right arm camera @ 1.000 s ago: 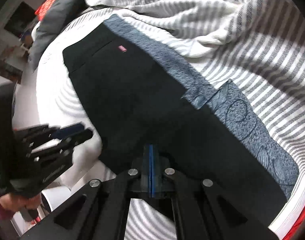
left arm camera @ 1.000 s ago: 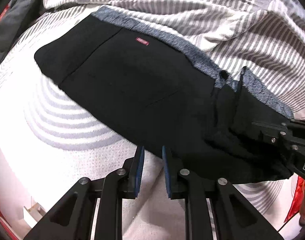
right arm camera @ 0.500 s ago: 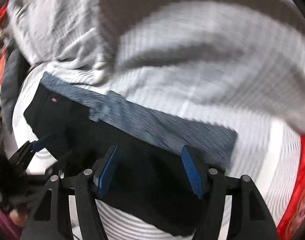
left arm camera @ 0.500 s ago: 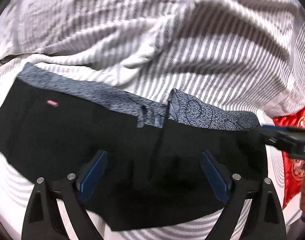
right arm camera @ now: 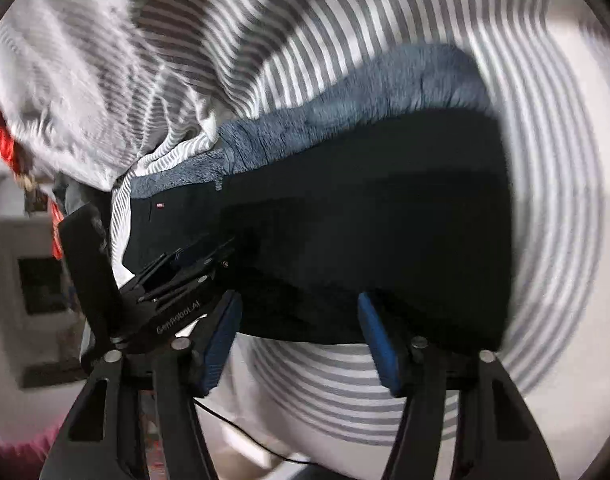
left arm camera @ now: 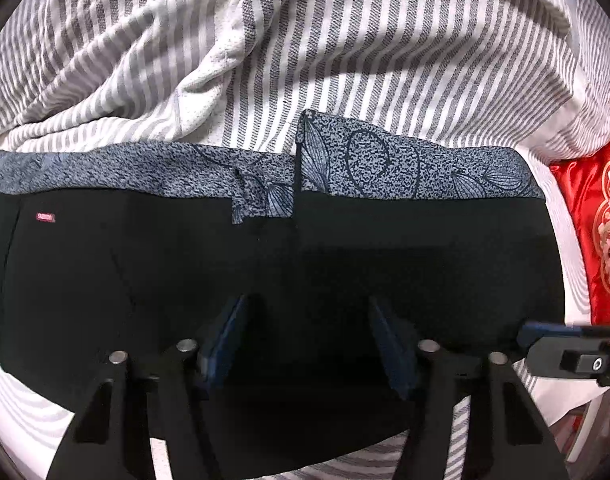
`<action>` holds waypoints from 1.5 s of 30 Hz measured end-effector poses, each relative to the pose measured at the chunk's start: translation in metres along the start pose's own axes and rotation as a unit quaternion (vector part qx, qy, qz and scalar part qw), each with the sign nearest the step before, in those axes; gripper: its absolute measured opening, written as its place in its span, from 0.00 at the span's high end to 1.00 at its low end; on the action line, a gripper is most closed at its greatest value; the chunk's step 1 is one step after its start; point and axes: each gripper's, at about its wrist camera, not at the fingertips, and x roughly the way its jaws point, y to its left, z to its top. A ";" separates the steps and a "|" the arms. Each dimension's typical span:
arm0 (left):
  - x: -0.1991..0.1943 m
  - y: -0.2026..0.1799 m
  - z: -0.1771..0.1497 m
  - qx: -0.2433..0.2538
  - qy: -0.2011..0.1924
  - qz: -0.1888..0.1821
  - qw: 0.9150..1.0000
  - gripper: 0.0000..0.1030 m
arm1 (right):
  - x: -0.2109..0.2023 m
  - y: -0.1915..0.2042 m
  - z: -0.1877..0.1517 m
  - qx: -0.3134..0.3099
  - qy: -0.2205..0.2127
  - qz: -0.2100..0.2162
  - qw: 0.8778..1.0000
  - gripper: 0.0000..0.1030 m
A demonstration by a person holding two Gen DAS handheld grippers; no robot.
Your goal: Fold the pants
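Note:
The black pants [left arm camera: 405,248] lie folded flat on the bed, a blue patterned band [left arm camera: 385,164] along their far edge and a small red label [left arm camera: 46,217] at the left. My left gripper [left arm camera: 305,324] points down over the middle of the near half. Its jaws are closing with black cloth between the pads, which do not press on it. My right gripper [right arm camera: 301,324] hovers at the near edge of the pants [right arm camera: 365,220], its jaws also closing around that edge without pinching it. Each gripper shows in the other's view: the right gripper [left arm camera: 565,344] and the left gripper [right arm camera: 177,276].
A rumpled grey-and-white striped blanket [left arm camera: 345,60] is heaped just beyond the pants. A red embroidered cushion [left arm camera: 597,232] lies at the right. The sheet with grey rings [right arm camera: 553,200] spreads around the pants. Off the bed's left side stand furniture [right arm camera: 33,280] and a thin cable [right arm camera: 245,440].
Both grippers were shut or nearly shut a second ago, opened wide, then narrowed partway. Both rolled and shifted sideways along the pants, so the views now face the striped blanket.

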 end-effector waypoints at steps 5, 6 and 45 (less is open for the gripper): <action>-0.002 0.002 -0.001 0.002 0.003 -0.004 1.000 0.41 | 0.000 -0.002 -0.015 0.017 -0.015 0.017 1.000 0.45; -0.001 0.003 -0.002 0.003 0.006 -0.004 1.000 0.41 | 0.003 -0.004 -0.011 0.031 -0.021 0.022 0.999 0.45; -0.059 -0.031 0.005 0.004 -0.034 0.025 0.999 0.69 | -0.052 0.021 -0.010 -0.077 -0.061 -0.112 0.989 0.32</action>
